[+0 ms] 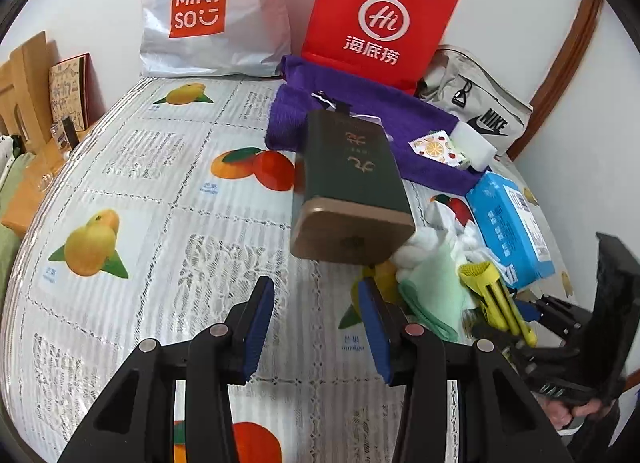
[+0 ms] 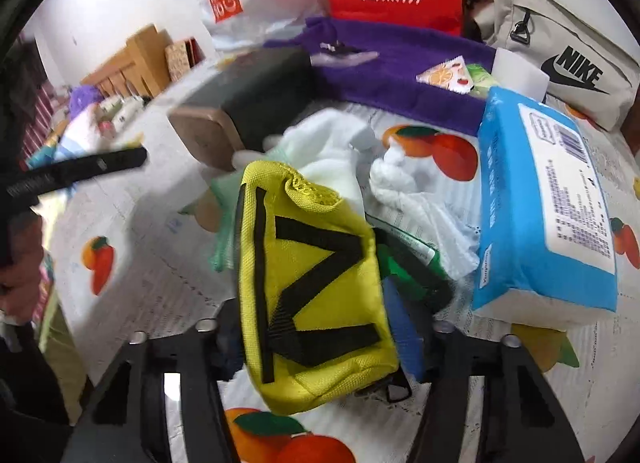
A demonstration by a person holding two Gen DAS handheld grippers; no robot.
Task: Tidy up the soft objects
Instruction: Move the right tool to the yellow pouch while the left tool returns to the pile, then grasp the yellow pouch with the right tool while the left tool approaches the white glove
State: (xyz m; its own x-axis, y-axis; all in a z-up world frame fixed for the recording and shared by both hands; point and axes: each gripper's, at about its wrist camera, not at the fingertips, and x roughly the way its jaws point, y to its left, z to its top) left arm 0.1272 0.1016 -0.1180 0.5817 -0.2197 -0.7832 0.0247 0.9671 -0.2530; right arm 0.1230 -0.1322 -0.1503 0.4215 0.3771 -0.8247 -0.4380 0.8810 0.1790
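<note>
My right gripper [image 2: 316, 327] is shut on a yellow pouch [image 2: 312, 287] with black straps, held just above the table; it also shows in the left wrist view [image 1: 492, 295]. My left gripper [image 1: 316, 315] is open and empty over the tablecloth, in front of a dark green box [image 1: 352, 187]. A pale green cloth [image 1: 436, 295] and white cloths [image 2: 408, 191] lie in a heap behind the pouch. A purple towel [image 1: 360, 111] lies further back. A blue tissue pack [image 2: 548, 203] lies at the right.
A white Miniso bag [image 1: 208, 11], a red paper bag [image 1: 380, 19] and a grey Nike bag [image 1: 480, 111] stand along the wall. A small fruit-print packet [image 1: 436, 149] and a white block [image 1: 474, 143] lie on the towel. The fruit-print tablecloth [image 1: 160, 191] covers the table.
</note>
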